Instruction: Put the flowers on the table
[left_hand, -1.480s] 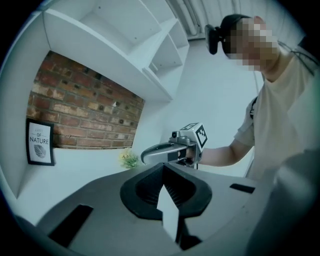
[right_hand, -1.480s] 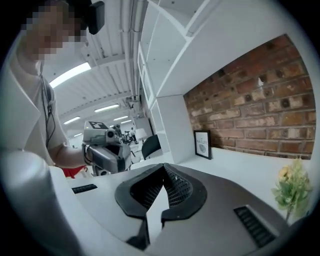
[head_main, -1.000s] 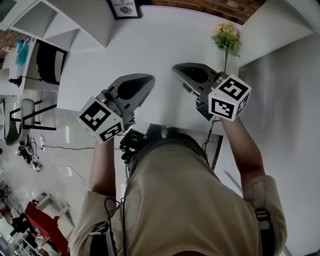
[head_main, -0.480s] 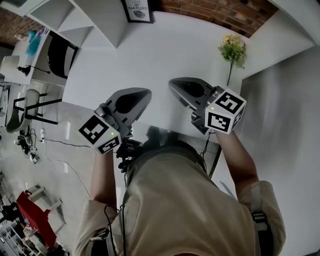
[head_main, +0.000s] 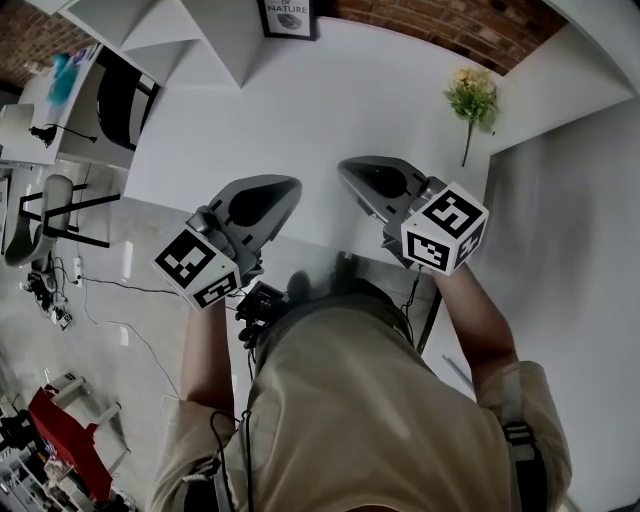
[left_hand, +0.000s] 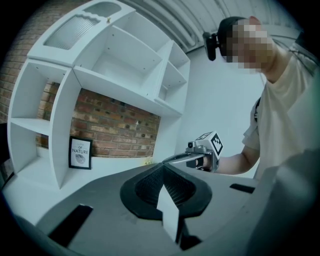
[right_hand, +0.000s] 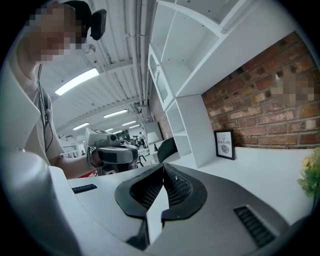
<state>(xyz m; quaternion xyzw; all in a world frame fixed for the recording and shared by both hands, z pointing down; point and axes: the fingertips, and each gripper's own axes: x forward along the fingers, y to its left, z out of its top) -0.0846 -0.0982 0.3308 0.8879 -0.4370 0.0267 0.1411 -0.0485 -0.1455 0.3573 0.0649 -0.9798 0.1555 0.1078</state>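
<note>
The flowers (head_main: 470, 93), a small yellow-green bunch on a thin stem, are at the white table's (head_main: 330, 90) far right corner beside a white wall. They also show at the right gripper view's edge, where the flowers (right_hand: 312, 172) are partly cut off. My right gripper (head_main: 345, 166) hangs over the table's near edge, left of the flowers and apart from them, shut and empty. My left gripper (head_main: 292, 184) is beside it, also shut with nothing in it. In each gripper view the jaws meet in a closed line.
A framed print (head_main: 288, 15) leans against the brick wall at the table's back. White shelving (head_main: 170, 30) stands at the back left. A dark chair (head_main: 110, 100) and cables on the floor lie to the left. A white wall (head_main: 570, 200) borders the table's right side.
Both grippers have drawn back a little from the flowers toward the table's near edge, staying shut. The flowers have not moved.
</note>
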